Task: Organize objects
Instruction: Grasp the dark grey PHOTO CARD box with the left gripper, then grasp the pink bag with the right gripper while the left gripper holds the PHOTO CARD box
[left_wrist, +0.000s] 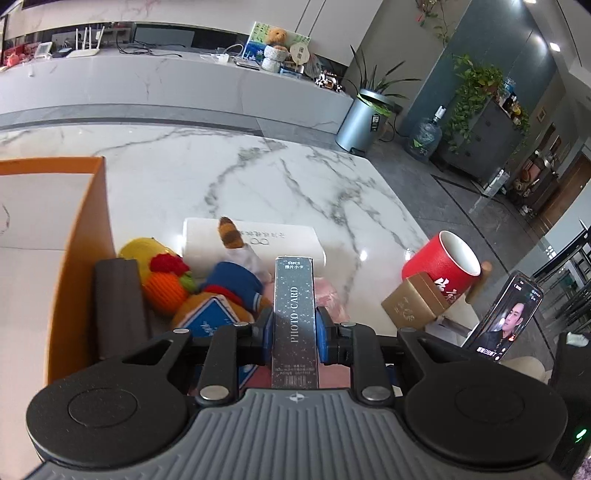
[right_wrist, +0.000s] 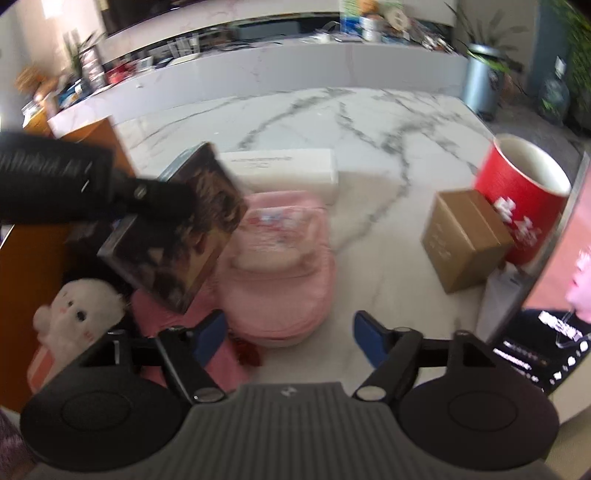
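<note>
my left gripper (left_wrist: 294, 338) is clamped on the photo card box (left_wrist: 294, 325), held above the toys at the orange box (left_wrist: 79, 236), 9 o'clock. right gripper (right_wrist: 290, 334) fingers apart, holding nothing. cup (left_wrist: 445, 264), small carton (left_wrist: 413, 305) and pink pouch (right_wrist: 280, 258) remain unsorted.

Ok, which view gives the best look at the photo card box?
The left wrist view: the photo card box sits sharp and centred in the left gripper, its PHOTO CARD lettering readable. The right wrist view shows its broad dark face tilted, motion-blurred, partly hidden by the left gripper.
</note>
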